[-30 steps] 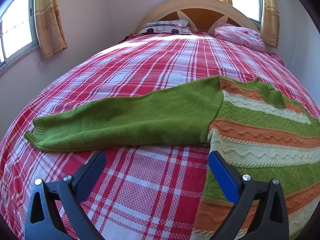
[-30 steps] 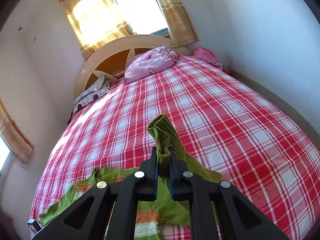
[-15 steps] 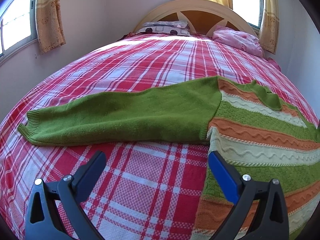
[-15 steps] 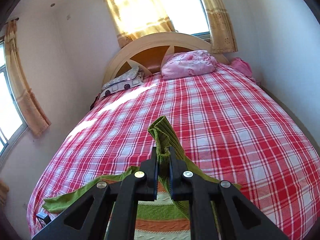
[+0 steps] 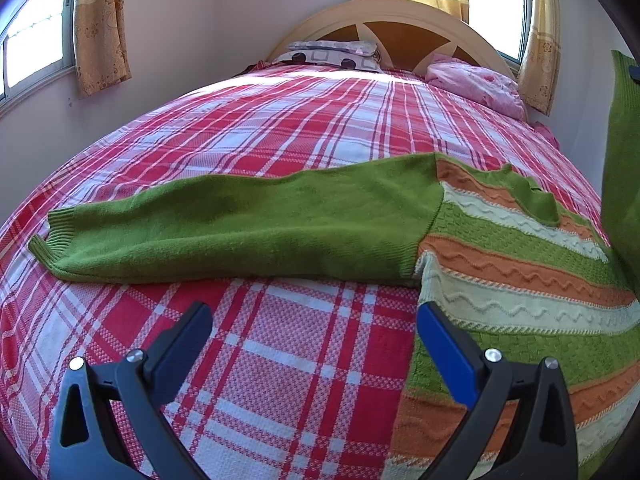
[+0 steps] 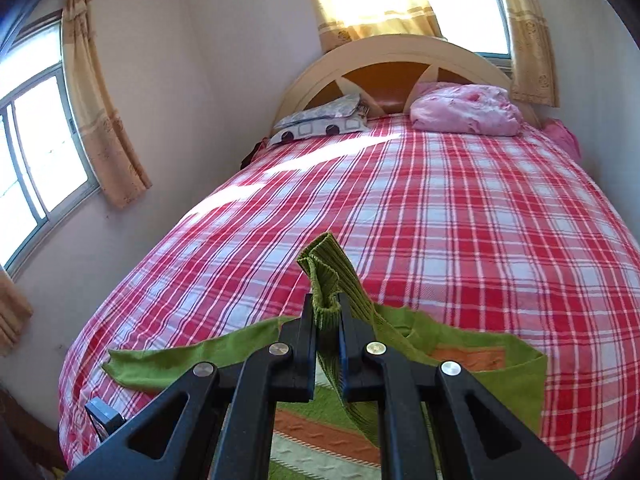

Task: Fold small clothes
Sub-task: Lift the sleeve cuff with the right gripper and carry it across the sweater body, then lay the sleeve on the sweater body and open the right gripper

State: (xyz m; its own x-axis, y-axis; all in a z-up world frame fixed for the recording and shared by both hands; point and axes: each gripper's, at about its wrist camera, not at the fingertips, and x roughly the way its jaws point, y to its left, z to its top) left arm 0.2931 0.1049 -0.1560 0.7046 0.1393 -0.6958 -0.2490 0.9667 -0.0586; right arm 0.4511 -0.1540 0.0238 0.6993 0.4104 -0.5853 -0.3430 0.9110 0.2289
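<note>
The right gripper [image 6: 328,322] pinches the ribbed cuff [image 6: 324,264] of the sweater [image 5: 520,264], lifting that sleeve (probably the green strip at the left view's far right). The left gripper [image 5: 314,330] hovers spread, the other sleeve [image 5: 240,228] lying flat just ahead on the plaid bedspread [image 5: 304,128].

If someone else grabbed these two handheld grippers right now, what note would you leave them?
Right gripper: shut on the cuff of one sweater sleeve, lifted above the bed.
Left gripper: open, holding nothing, hovering over the bedspread just below the other sleeve.
Sweater: lies flat on the bed, striped body spread out, the left-hand sleeve stretched straight out sideways.
Done: one sleeve picked up, no fold laid yet.
Left: probably bring the held sleeve across the body, fold the other sleeve in, then fold the body.
</note>
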